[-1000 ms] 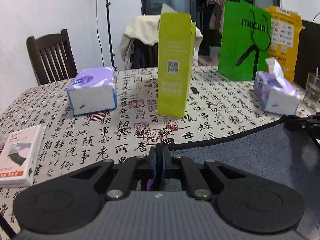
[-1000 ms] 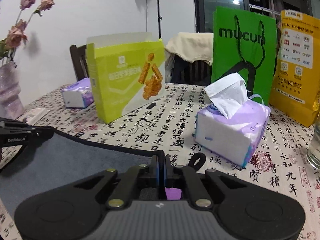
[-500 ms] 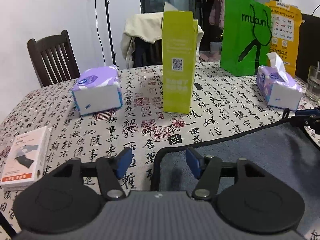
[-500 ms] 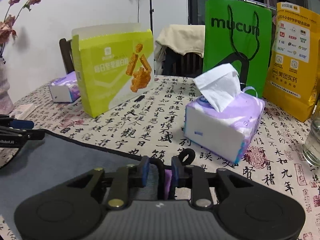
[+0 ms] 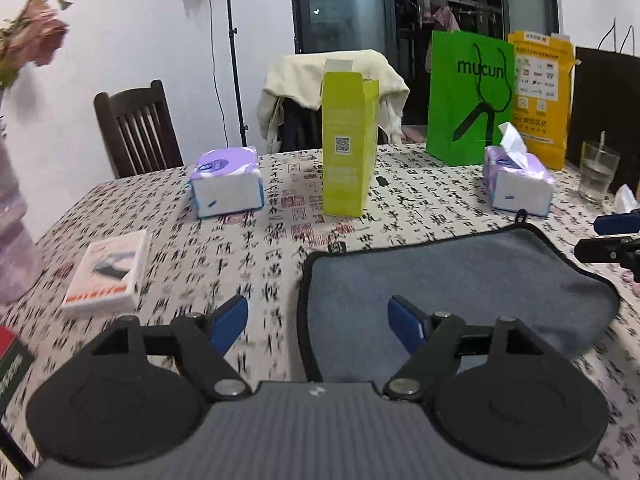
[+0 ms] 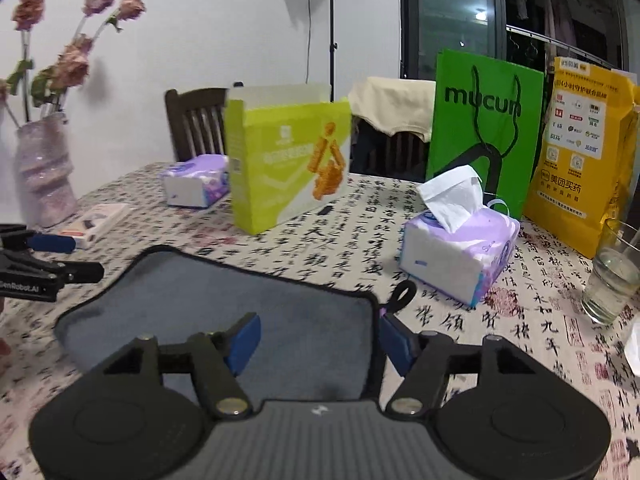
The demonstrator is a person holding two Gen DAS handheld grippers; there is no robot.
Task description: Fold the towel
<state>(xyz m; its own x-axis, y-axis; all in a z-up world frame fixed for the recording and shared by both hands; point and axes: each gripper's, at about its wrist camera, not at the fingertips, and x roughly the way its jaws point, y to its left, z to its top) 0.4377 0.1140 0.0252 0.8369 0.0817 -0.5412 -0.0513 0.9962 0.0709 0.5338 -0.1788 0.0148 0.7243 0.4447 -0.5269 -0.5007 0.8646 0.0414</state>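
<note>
A grey towel [image 5: 452, 280] with black edging lies folded flat on the calligraphy-print tablecloth; it also shows in the right wrist view [image 6: 224, 304]. My left gripper [image 5: 318, 322] is open and empty, raised above the towel's near left edge. My right gripper [image 6: 316, 340] is open and empty, raised above the towel's near right edge, beside its black hanging loop [image 6: 402, 296]. Each gripper's blue-padded tip shows at the edge of the other's view.
A lime carton [image 5: 348, 144], two purple tissue packs [image 5: 226, 188] [image 5: 518, 184], a green bag [image 5: 468, 96] and a yellow bag [image 5: 542, 92] stand behind the towel. A glass of water [image 6: 612, 276] stands at the right. A white box [image 5: 106, 274] and a vase [image 6: 42, 176] stand at the left.
Both grippers were shut on the towel's far corners a second ago. They have let go, opened wide and pulled back and up. The towel now lies flat.
</note>
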